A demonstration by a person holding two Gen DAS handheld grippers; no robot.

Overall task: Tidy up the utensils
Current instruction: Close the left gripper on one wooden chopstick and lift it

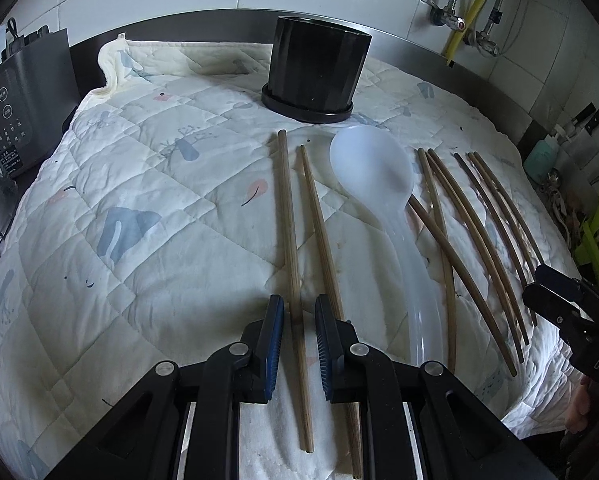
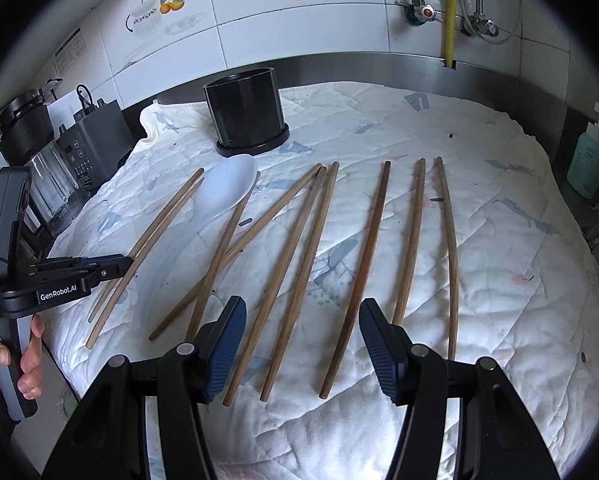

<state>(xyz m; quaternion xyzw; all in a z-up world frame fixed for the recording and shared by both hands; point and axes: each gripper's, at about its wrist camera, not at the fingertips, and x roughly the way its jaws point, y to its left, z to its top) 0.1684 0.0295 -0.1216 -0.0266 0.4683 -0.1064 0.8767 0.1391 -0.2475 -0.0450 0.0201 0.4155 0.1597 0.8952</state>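
long brown wooden chopsticks (image 2: 365, 260), translucent white spoon (image 1: 373, 172), black ribbed holder (image 1: 317, 70)

The white spoon's handle (image 1: 423, 312) runs out of sight behind the left gripper's frame, as do the near ends of two chopsticks (image 1: 299, 320) beneath its jaws. The black holder (image 1: 315, 68) hides its own inside from the left wrist view. The right gripper (image 1: 567, 308) is cut by that picture's edge. Print on the blender panel (image 1: 7, 128) is too small to read.
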